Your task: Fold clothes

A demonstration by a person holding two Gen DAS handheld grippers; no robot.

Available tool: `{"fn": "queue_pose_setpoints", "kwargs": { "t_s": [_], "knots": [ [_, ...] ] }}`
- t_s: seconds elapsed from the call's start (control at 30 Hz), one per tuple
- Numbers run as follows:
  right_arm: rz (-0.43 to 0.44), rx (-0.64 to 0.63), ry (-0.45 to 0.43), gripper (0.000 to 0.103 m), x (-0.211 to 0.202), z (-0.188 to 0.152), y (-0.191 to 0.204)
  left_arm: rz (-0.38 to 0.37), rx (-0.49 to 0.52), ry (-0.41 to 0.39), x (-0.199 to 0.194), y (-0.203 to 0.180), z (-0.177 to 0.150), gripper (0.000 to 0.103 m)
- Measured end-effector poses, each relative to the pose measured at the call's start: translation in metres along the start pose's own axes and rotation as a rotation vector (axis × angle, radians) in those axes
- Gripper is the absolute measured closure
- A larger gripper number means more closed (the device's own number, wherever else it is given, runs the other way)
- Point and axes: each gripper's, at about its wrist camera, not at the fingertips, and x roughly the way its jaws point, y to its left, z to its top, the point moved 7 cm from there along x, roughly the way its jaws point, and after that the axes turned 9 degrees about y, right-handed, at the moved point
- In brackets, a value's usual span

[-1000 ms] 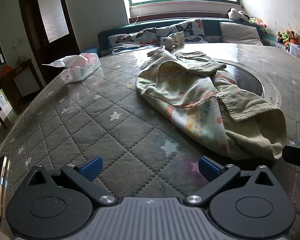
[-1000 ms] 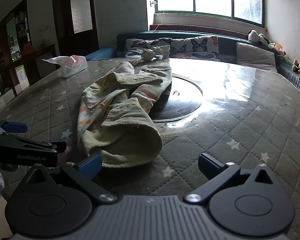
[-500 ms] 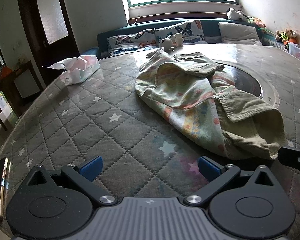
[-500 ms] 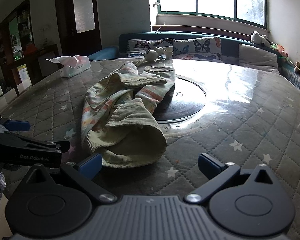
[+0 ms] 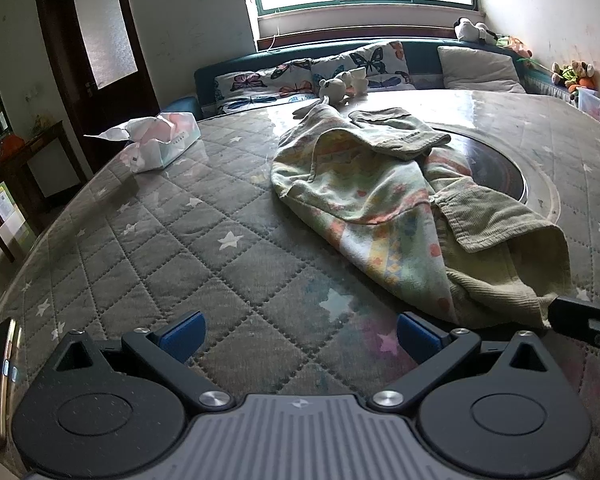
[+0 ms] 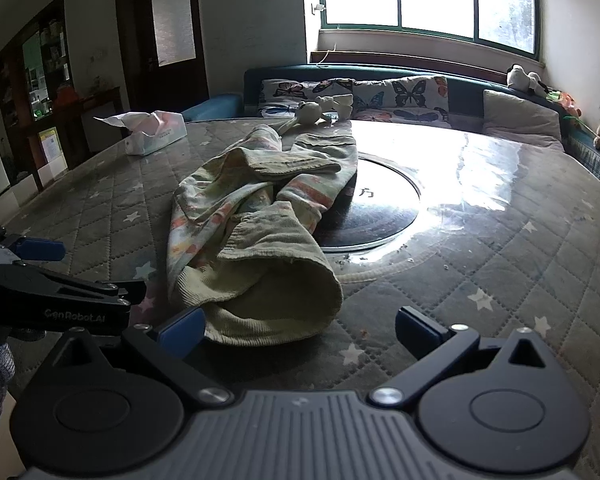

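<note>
A crumpled pale-green corduroy garment with a pastel printed lining point(image 5: 400, 208) point(image 6: 256, 232) lies in a heap on the quilted star-patterned table cover point(image 5: 180, 248) point(image 6: 500, 280). My left gripper point(image 5: 298, 334) is open, low over the cover, just short of the garment's near hem, which lies ahead to its right. My right gripper point(image 6: 298, 330) is open too, with its left fingertip beside the garment's near cuff. Neither holds anything. The left gripper's body point(image 6: 60, 300) shows at the left of the right wrist view.
A tissue box point(image 5: 160, 140) point(image 6: 156, 132) stands at the far left of the table. A dark round inset plate point(image 6: 380, 200) lies under the garment's far right side. A small plush toy point(image 5: 336, 88) sits at the table's far edge, with a cushioned bench behind.
Both grippers have crept forward and a little lower toward the garment's near edge. Both stay open, and the garment has not moved.
</note>
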Motion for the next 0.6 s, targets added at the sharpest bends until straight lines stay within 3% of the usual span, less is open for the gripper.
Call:
{"fn": "queue_pose_setpoints", "kwargs": {
  "t_s": [0.33, 0.6],
  "knots": [
    [0.042, -0.005, 0.000, 0.007, 0.002, 0.014, 0.001, -0.024, -0.029, -0.021, -0.004, 0.009, 0.015, 0.000],
    [0.050, -0.018, -0.028, 0.012, 0.001, 0.040, -0.005, -0.068, -0.006, -0.064, -0.006, 0.008, 0.048, 0.000]
  ]
}}
